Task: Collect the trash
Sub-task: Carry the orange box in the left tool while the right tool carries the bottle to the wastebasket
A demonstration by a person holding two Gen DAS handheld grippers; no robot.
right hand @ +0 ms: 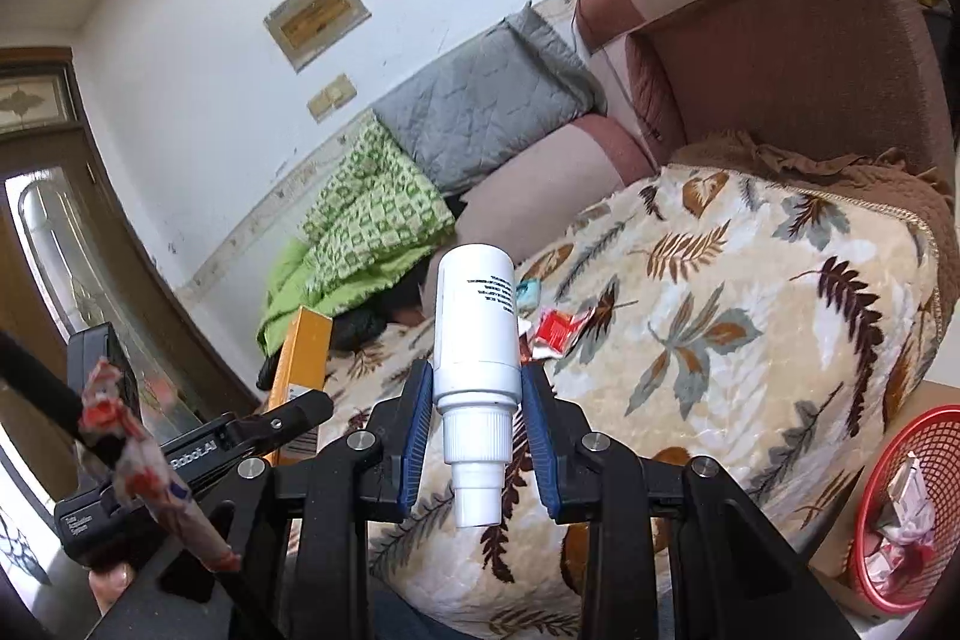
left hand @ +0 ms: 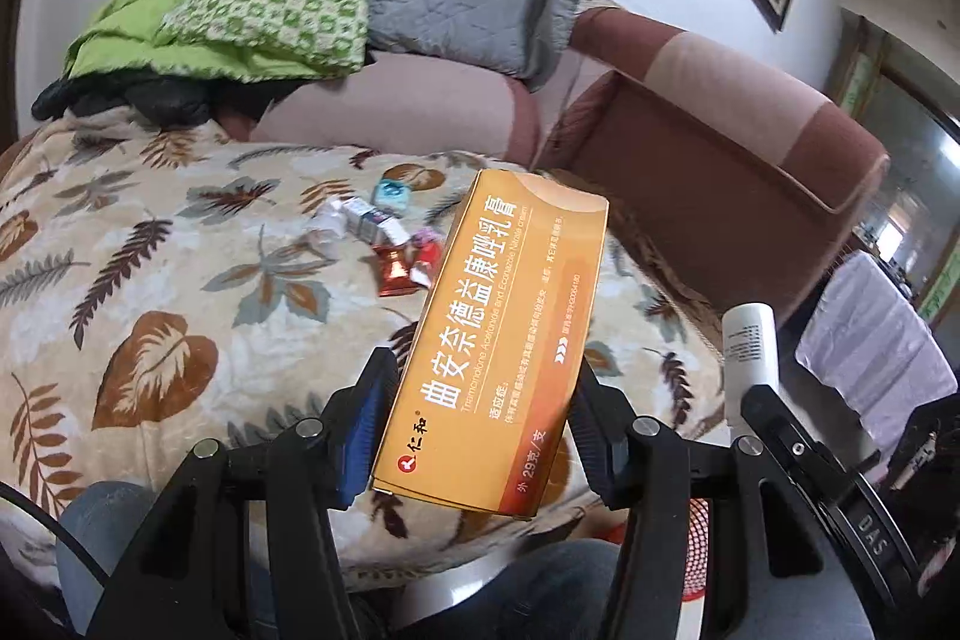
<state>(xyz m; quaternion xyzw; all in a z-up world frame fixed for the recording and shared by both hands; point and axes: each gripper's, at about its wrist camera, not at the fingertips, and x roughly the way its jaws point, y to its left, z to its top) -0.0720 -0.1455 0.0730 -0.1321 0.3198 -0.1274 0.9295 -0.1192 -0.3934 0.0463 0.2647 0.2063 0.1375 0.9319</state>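
Left wrist view, left to right. A leaf-print blanket point(left hand: 180, 280) covers the seat and fills the left half of the frame. At 12 o'clock from your left gripper point(left hand: 480, 418) a small heap of trash lies on it: a teal wrapper point(left hand: 393, 192), a crumpled white wrapper point(left hand: 336, 214), a small carton point(left hand: 378, 222) and a red foil wrapper point(left hand: 399, 271), touching or just beside each other. Your left gripper is clamped on an orange medicine box point(left hand: 498, 340); both blue pads press its long sides near the lower end, and the box tilts toward 1 o'clock, lifted clear of the blanket. At 3 o'clock, the white bottle point(left hand: 747, 358) shows beside the other tool.

Right wrist view, left to right. At 9 o'clock the orange box stands edge-on point(right hand: 306, 370) in the left tool. A candy-print wrapper point(right hand: 144, 466) hangs over a black bar at 8 o'clock. Your right gripper point(right hand: 477, 436) is closed on the white bottle point(right hand: 477, 322); the pads grip its shoulder, cap end toward the camera, base pointing to 12 o'clock. Past it, at 1 o'clock, the red foil wrapper point(right hand: 555, 331) rests on the blanket point(right hand: 750, 340). At 4 o'clock a red mesh basket point(right hand: 936, 436) sits on the floor beside the seat, with crumpled wrappers point(right hand: 906, 514) inside.
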